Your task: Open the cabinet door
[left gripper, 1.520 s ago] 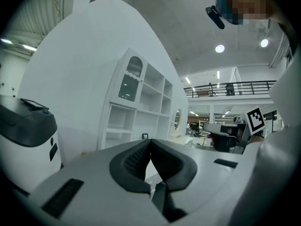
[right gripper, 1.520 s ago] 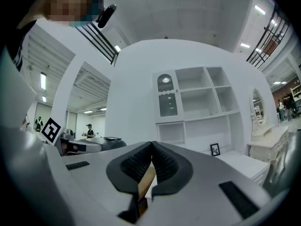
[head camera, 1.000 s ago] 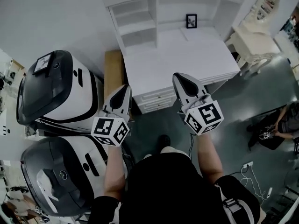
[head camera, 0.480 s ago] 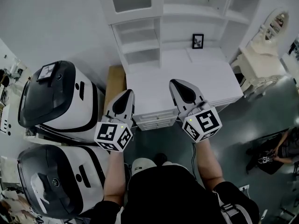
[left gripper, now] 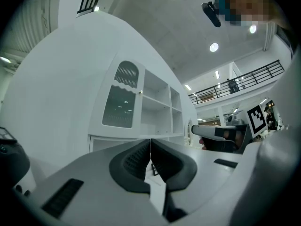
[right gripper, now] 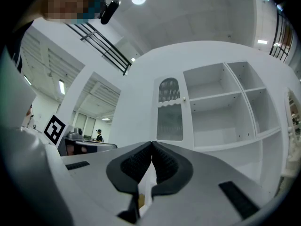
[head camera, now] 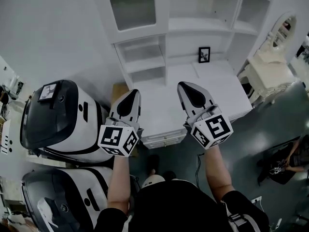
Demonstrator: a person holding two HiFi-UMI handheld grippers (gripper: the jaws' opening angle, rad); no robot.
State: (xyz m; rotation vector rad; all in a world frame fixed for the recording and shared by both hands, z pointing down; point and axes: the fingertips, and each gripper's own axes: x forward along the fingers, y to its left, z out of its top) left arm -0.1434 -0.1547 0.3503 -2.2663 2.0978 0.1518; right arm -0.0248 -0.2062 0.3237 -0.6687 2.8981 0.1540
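A white cabinet stands on a white desk [head camera: 159, 105], with a glass-paned door [head camera: 131, 6] at its upper left. The door is closed, with a small knob [right gripper: 184, 99] on its right edge, and it also shows in the left gripper view [left gripper: 121, 102]. My left gripper [head camera: 132, 93] is shut and empty above the desk's left part. Also shut and empty, my right gripper [head camera: 183, 85] hangs over the middle of the desk. Both point at the cabinet and stay well short of the door. Their pads [left gripper: 141, 157] [right gripper: 141, 161] meet with nothing between them.
Two large black-and-white machines [head camera: 58, 115] [head camera: 53, 202] stand at the left. On the desk's back rests a small framed picture [head camera: 204, 54]. Open shelves [head camera: 142, 62] fill the cabinet beside and under the door. A dressing table with a mirror [head camera: 273, 57] is at the right, a seated person [head camera: 292, 158] further out.
Both grippers have risen and moved forward towards the cabinet, still shut. The head view has tilted up, so the glass door now shows.
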